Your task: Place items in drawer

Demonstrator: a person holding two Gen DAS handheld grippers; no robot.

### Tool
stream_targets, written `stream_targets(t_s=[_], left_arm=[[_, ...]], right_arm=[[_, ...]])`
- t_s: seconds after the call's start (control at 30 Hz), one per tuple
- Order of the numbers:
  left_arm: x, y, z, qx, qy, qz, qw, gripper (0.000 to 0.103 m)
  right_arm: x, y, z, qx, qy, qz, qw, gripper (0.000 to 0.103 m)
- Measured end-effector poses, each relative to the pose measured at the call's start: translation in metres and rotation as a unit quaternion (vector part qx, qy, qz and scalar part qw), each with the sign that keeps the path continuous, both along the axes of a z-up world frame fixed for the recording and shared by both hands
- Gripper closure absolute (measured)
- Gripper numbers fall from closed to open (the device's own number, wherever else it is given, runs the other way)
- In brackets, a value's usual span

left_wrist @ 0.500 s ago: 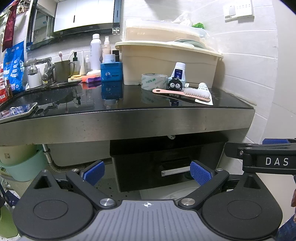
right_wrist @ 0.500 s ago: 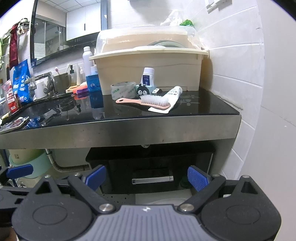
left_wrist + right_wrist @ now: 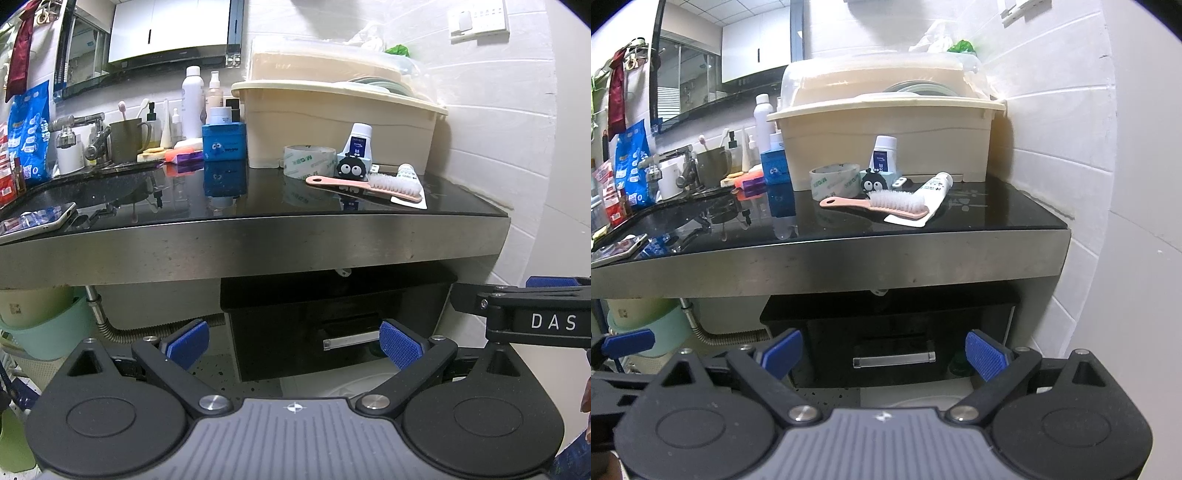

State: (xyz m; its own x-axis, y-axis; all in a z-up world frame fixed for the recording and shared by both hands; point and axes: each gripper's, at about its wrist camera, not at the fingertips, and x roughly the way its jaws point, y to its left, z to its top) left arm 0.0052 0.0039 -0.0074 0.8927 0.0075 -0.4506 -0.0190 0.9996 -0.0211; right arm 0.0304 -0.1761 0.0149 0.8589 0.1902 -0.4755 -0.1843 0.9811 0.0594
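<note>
Left gripper: jaws spread wide, nothing between the blue pads, held low in front of the drawer unit
Right gripper: jaws likewise wide apart and empty, level with the drawer front; its side also shows at the right edge of the left wrist view
Drawer: black unit under the table, pushed in, with a clear bar handle across its front
Table: glossy black top with a steel front edge, against a white tiled wall on the right
Brush: pink handle, white bristles up, lying flat near the front right of the table, its bristle end resting on the tube
Tube: white, lying flat, cap pointing toward the wall, partly under the brush
Tape roll: clear tape standing on its flat side, just left of the black figure
Black figure: small, round, with big white eyes, just behind the brush
Small bottle: white with a blue label, upright behind the figure, close to the tub
Beige tub: large, with a clear lid, at the back of the table
Blue box: upright, left of the tub
Sink area: tap, cup and bottles at far left
</note>
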Motion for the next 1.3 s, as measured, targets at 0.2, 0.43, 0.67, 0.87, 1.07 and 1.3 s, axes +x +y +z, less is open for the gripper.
stream_targets(t_s=[0.2,0.43,0.67,0.87,1.07,1.3], left_arm=[[0.001,0.001,0.000,-0.002,0.001,0.001,1.0000,0.003],[0.000,0.002,0.000,-0.004,0.001,0.002,1.0000,0.003],[0.003,0.005,-0.001,-0.008,0.005,0.006,0.9999,0.003],[0.006,0.009,-0.002,-0.012,0.010,0.011,0.9998,0.003],[0.009,0.012,-0.002,-0.013,0.012,0.014,0.9997,0.003],[0.020,0.019,0.000,-0.013,0.015,0.024,0.9995,0.003]], right_arm=[[0.001,0.000,0.000,0.000,-0.002,0.000,1.000,0.007],[0.002,-0.004,0.001,0.001,-0.007,-0.007,1.000,0.007],[0.003,-0.006,-0.001,-0.002,-0.011,-0.012,1.000,0.007],[0.003,-0.006,-0.004,0.001,-0.019,0.007,1.000,0.007],[0.004,-0.009,-0.007,0.012,-0.040,0.024,0.999,0.007],[0.010,-0.013,-0.015,0.017,-0.078,0.051,0.995,0.000]])
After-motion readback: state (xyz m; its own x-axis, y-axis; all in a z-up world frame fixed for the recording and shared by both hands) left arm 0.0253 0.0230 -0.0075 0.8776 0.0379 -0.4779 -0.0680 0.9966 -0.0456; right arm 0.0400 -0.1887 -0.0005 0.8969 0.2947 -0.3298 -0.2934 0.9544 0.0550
